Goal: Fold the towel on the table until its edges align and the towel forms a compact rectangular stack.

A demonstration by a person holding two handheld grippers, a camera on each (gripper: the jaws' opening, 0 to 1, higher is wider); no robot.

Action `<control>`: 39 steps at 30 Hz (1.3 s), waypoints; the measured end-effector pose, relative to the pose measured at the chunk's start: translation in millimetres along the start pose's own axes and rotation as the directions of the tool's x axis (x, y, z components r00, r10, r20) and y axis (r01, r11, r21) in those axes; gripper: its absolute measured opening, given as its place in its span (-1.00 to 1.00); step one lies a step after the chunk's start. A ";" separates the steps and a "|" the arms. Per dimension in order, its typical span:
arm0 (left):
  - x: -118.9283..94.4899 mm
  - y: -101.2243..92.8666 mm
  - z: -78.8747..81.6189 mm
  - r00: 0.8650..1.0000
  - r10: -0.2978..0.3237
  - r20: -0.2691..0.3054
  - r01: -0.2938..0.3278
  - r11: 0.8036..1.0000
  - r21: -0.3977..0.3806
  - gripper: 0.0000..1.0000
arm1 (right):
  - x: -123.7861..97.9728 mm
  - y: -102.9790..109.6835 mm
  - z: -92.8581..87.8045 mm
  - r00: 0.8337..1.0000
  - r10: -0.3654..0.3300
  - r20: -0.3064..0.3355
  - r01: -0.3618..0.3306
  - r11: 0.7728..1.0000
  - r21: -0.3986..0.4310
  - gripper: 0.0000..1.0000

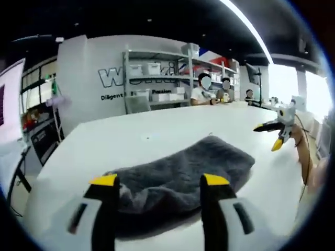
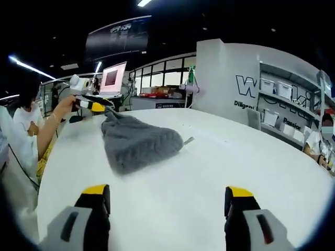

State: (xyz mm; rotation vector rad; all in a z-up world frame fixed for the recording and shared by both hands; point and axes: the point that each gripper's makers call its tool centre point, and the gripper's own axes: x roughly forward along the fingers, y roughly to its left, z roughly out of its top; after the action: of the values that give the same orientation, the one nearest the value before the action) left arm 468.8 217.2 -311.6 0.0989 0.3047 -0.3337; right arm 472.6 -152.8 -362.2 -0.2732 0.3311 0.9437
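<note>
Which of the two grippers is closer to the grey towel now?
The left gripper: its open jaws rise right at the near edge of the grey towel. The right gripper, also open, is apart from the towel, with bare white table between them.

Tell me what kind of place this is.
Probably an open office or lab workspace. A big white table holds the grey towel, metal shelves with storage boxes stand against a wall with large lettering, and people sit at the far end under strip lights.
</note>
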 end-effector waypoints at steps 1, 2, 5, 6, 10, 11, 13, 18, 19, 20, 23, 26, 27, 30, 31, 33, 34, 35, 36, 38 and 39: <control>0.6 2.2 -2.1 1.000 0.012 -0.008 -0.012 1.000 0.002 0.24 | 0.1 0.7 0.1 1.000 0.002 0.000 -0.002 1.000 -0.003 0.88; 0.5 6.8 -4.4 0.999 0.034 -0.019 -0.034 0.999 0.014 0.20 | 0.0 1.7 0.3 1.000 0.003 0.000 -0.003 1.000 -0.006 0.88; -0.5 17.3 -9.9 0.996 0.082 -0.043 -0.080 0.996 0.039 0.16 | -0.1 2.8 1.0 1.000 0.005 0.002 -0.005 1.000 -0.008 0.88; -0.8 20.6 -11.4 0.995 0.092 -0.047 -0.091 0.995 0.038 0.16 | -0.1 3.1 0.9 1.000 0.005 0.002 -0.005 1.000 -0.008 0.88; -3.5 31.3 -19.8 0.991 0.120 -0.064 -0.119 0.993 0.024 0.05 | 0.9 3.8 -0.7 1.000 0.006 -0.007 -0.006 1.000 -0.011 0.87; -4.4 34.2 -23.1 0.990 0.126 -0.070 -0.125 0.992 0.019 0.02 | 1.1 3.9 -1.0 1.000 0.007 -0.009 -0.007 1.000 -0.012 0.87; -5.0 37.7 -29.1 0.988 0.132 -0.082 -0.131 0.991 0.010 -0.01 | 1.3 4.6 -1.6 1.000 0.006 -0.013 -0.006 1.000 -0.015 0.87; -7.0 46.2 -45.4 0.981 0.151 -0.122 -0.153 0.988 -0.001 -0.07 | 1.9 5.3 -2.7 1.000 0.007 -0.018 -0.008 1.000 -0.017 0.86; -8.2 49.2 -48.6 0.980 0.156 -0.127 -0.158 0.987 -0.006 -0.09 | 2.3 5.4 -3.1 1.000 0.007 -0.020 -0.008 1.000 -0.018 0.86; -8.9 50.6 -50.3 0.980 0.155 -0.126 -0.159 0.987 -0.015 -0.11 | 2.6 5.6 -3.6 1.000 0.008 -0.022 -0.008 1.000 -0.019 0.86; -9.9 51.8 -55.1 0.981 0.152 -0.119 -0.157 0.987 -0.035 -0.17 | 3.5 6.0 -5.2 0.999 0.008 -0.032 -0.009 1.000 -0.022 0.86; -9.8 54.9 -59.0 0.982 0.148 -0.120 -0.155 0.987 -0.048 -0.34 | 3.5 6.9 -6.1 0.999 0.009 -0.038 -0.010 1.000 -0.026 0.86; -10.1 54.7 -59.0 0.983 0.145 -0.114 -0.152 0.987 -0.053 -0.40 | 3.4 7.0 -5.8 0.999 0.009 -0.037 -0.010 1.000 -0.026 0.86; -9.0 50.1 -55.9 0.990 0.111 -0.085 -0.118 0.989 -0.085 -0.57 | 2.7 6.7 -5.0 0.999 0.008 -0.033 -0.009 1.000 -0.026 0.86; -8.2 48.6 -54.4 0.993 0.096 -0.074 -0.103 0.990 -0.100 -0.63 | 2.5 6.5 -5.0 0.999 0.008 -0.033 -0.008 1.000 -0.025 0.86; -7.1 48.3 -50.1 0.996 0.080 -0.047 -0.085 0.989 -0.121 -0.72 | 2.3 6.0 -5.6 0.999 0.006 -0.035 -0.007 1.000 -0.024 0.86; -6.8 48.8 -49.7 0.996 0.080 -0.045 -0.085 0.988 -0.126 -0.76 | 2.3 5.7 -5.8 0.999 0.005 -0.036 -0.006 1.000 -0.025 0.86; -6.6 47.1 -49.7 0.996 0.080 -0.044 -0.085 0.988 -0.129 -0.79 | 2.3 5.8 -5.7 0.999 0.006 -0.035 -0.007 1.000 -0.026 0.87; -6.4 46.7 -49.3 0.996 0.081 -0.042 -0.086 0.988 -0.129 -0.80 | 2.3 5.7 -5.4 0.999 0.006 -0.034 -0.007 1.000 -0.025 0.88; -6.2 46.4 -47.6 0.995 0.092 -0.033 -0.096 0.987 -0.127 -0.82 | 2.3 5.8 -4.8 0.999 0.006 -0.032 -0.006 1.000 -0.026 0.91; -6.3 46.7 -46.3 0.995 0.096 -0.027 -0.099 0.987 -0.127 -0.82 | 2.2 5.7 -5.0 0.999 0.005 -0.034 -0.006 1.000 -0.027 0.92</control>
State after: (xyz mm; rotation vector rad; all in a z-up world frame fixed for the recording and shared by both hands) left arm 466.0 269.8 -351.5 -0.0088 0.3395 -0.2155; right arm 468.3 -149.8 -368.2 -0.3131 0.3503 0.9503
